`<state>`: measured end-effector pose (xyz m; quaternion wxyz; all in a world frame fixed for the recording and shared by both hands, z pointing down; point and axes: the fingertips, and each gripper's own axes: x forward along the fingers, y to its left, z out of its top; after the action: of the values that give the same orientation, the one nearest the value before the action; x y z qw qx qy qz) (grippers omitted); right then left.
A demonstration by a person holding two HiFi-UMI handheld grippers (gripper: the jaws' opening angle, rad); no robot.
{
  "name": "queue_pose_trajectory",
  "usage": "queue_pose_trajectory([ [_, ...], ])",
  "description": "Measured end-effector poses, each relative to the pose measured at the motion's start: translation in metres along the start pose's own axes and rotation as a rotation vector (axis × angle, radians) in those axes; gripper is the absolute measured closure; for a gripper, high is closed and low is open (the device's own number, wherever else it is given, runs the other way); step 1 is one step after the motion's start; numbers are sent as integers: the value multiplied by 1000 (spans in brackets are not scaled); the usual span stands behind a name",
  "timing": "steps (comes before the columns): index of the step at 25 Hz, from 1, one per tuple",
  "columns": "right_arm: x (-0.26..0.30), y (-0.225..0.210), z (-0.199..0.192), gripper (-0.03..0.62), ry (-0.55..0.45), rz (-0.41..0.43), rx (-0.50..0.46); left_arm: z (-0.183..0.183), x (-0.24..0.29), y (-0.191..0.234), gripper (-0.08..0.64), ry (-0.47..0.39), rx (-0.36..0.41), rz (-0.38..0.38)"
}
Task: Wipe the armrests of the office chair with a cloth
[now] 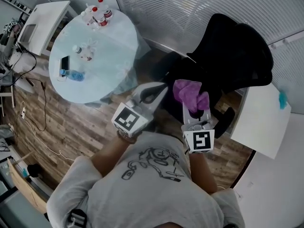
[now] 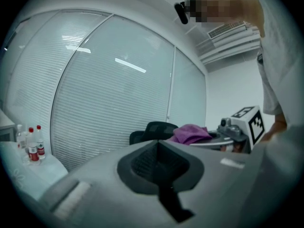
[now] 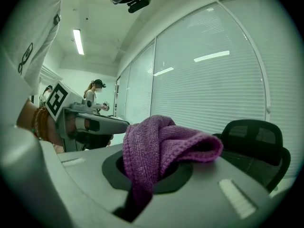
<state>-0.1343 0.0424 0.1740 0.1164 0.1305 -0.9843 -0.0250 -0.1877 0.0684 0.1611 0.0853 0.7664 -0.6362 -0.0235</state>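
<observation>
A black office chair (image 1: 237, 56) stands by the blinds, straight ahead of me; it also shows as the chair (image 2: 153, 129) in the left gripper view and the chair (image 3: 256, 137) in the right gripper view. My right gripper (image 1: 197, 112) is shut on a purple cloth (image 1: 189, 94), held over the chair's seat. The cloth (image 3: 161, 144) bunches up out of the right gripper (image 3: 151, 177). My left gripper (image 1: 153, 93) hovers just left of the cloth, jaws together and holding nothing. In its own view the left gripper (image 2: 159, 164) points at the chair. I cannot make out the armrests clearly.
A round glass table (image 1: 111, 68) at the left carries bottles (image 1: 99, 13) and a phone (image 1: 64, 63). A white desk top (image 1: 263, 122) sits right of the chair. Cables (image 1: 42, 110) trail on the wood floor. Another person (image 3: 93, 96) stands far off.
</observation>
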Motion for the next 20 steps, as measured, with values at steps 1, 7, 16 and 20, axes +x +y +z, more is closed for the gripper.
queue_pose_trajectory([
  [1,8,2,3,561,-6,-3,2,-1,-1,8,560,0,-6,-3],
  [7,52,15,8,561,16,19,-8,0,-7,54,560,9,4,1],
  [16,95,20,12,561,11,79,-21,-7,-11,93,560,11,-8,57],
  [20,102,16,8,561,19,117,-29,-13,-6,96,560,-1,-38,67],
])
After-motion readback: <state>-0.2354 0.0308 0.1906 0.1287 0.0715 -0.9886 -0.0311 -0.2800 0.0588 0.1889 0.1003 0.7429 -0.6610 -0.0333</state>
